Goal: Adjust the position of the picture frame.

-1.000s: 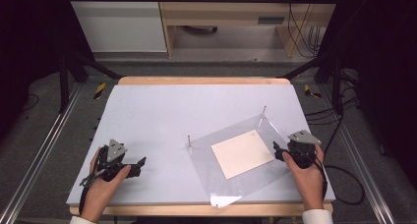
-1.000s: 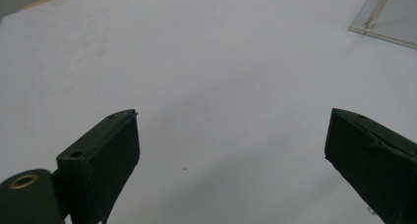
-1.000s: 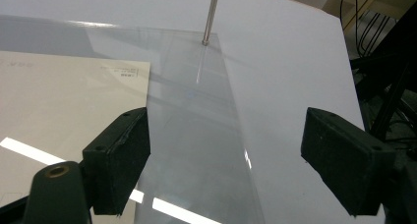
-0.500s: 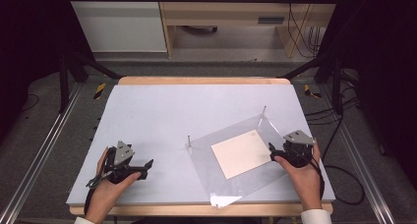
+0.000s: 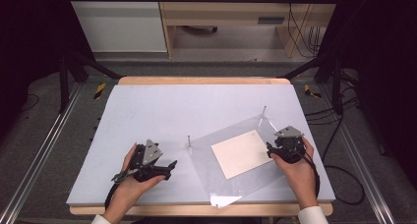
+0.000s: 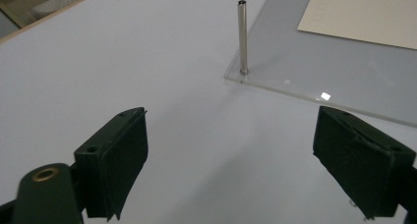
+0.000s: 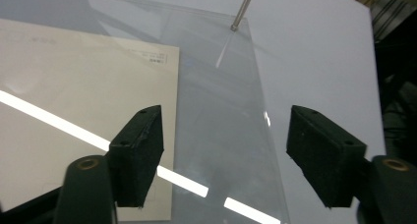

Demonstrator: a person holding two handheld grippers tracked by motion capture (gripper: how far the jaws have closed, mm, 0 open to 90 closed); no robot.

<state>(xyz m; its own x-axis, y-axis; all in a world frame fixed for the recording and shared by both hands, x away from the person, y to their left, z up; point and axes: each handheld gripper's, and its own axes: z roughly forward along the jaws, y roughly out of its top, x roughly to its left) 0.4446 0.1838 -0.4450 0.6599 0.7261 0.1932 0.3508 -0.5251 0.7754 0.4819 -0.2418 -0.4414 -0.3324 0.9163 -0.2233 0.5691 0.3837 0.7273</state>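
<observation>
A clear acrylic sheet (image 5: 226,177) lies tilted on the white table, with a cream paper sheet (image 5: 241,153) on it. Thin metal pins stand at two of its corners, one at the left (image 5: 188,141) and one at the back right (image 5: 264,111). My left gripper (image 5: 168,166) rests open on the table just left of the sheet; its view shows the left pin (image 6: 241,35) and the sheet's corner (image 6: 295,76) ahead of the open jaws. My right gripper (image 5: 271,150) is open at the sheet's right edge, its jaws over the clear sheet (image 7: 221,121) beside the paper (image 7: 74,96).
The white board (image 5: 162,111) has a wooden rim at the back and front. Metal rails run along both sides. Cables lie on the floor at the right (image 5: 344,180). A wooden cabinet (image 5: 236,13) stands behind the table.
My left gripper has slid right across the table toward the sheet's left corner. My right gripper has shifted slightly left onto the sheet's right edge.
</observation>
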